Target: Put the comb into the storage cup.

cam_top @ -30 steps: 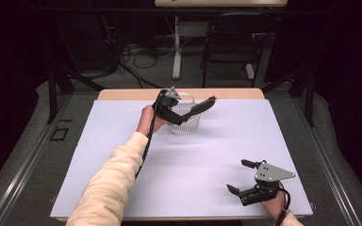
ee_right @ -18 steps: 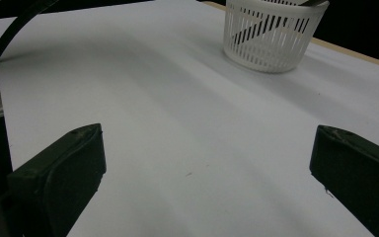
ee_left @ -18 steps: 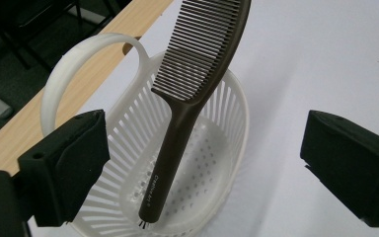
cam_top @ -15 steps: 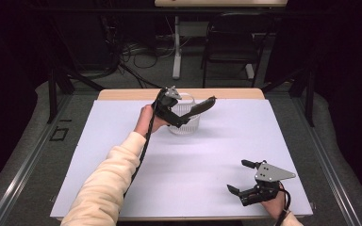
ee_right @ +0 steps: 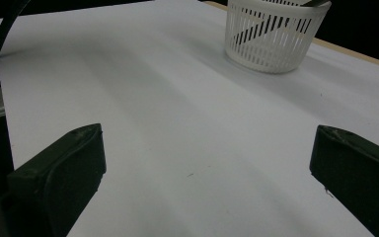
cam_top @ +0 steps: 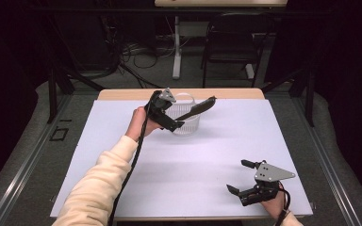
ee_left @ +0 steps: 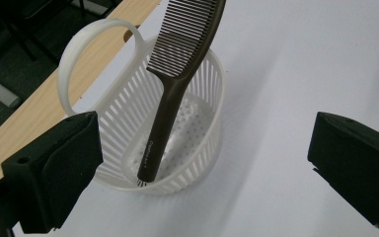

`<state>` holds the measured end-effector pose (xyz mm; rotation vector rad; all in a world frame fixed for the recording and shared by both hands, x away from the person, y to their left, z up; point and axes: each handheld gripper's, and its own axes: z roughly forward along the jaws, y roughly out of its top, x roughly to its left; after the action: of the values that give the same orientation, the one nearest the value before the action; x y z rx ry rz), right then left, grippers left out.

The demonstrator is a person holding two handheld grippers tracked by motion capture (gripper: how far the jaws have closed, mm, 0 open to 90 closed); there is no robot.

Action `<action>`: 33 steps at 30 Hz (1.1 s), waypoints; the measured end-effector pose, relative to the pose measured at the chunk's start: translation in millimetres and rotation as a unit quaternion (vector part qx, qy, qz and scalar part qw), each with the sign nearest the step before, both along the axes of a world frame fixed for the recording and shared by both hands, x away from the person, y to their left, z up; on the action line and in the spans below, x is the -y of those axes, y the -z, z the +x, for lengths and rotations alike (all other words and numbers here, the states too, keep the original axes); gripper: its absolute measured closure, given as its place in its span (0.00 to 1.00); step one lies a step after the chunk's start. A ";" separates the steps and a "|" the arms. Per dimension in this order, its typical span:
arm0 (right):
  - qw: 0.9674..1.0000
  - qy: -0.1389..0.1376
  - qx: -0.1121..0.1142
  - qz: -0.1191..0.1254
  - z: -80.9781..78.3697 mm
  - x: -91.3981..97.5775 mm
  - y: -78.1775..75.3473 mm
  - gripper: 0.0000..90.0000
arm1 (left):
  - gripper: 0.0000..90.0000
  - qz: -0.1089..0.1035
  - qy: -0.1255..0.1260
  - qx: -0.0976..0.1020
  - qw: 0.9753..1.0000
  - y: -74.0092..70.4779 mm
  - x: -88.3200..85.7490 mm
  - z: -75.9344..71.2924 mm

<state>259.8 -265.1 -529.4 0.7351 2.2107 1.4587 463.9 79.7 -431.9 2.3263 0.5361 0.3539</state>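
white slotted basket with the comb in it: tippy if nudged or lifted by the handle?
Probably light: the basket is thin slotted plastic. The comb leans out past its rim, so a nudge may tip it that way. The looped handle looks thin and may flex.

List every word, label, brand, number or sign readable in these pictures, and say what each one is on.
Comb handle, standing in the white basket: one short line of small pale print near its lower end, too small and blurred to read.
Nothing else carries readable text: none on the basket, the white table sheet, the left gripper or the right gripper.
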 end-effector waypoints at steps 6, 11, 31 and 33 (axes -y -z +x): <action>1.000 0.001 0.000 -0.002 -0.1 0.6 0.1 0.00 | 0.01 0.008 -0.008 -0.007 1.000 1.3 -11.8 -10.0; 1.000 0.003 0.000 -0.002 -0.5 0.6 0.0 0.00 | 0.00 0.012 -0.022 -0.009 1.000 1.5 -23.3 -18.1; 1.000 0.003 -0.002 -0.002 -0.6 0.3 0.1 0.00 | 0.00 0.034 -0.043 -0.023 0.998 8.3 -57.1 -52.0; 1.000 0.003 -0.002 -0.002 -0.6 0.3 0.1 0.00 | 0.00 0.034 -0.044 -0.024 0.998 9.6 -59.5 -54.2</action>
<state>259.2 -265.4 -529.5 0.7428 2.2125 1.4502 409.7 139.3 -441.5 2.3862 0.6614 0.3648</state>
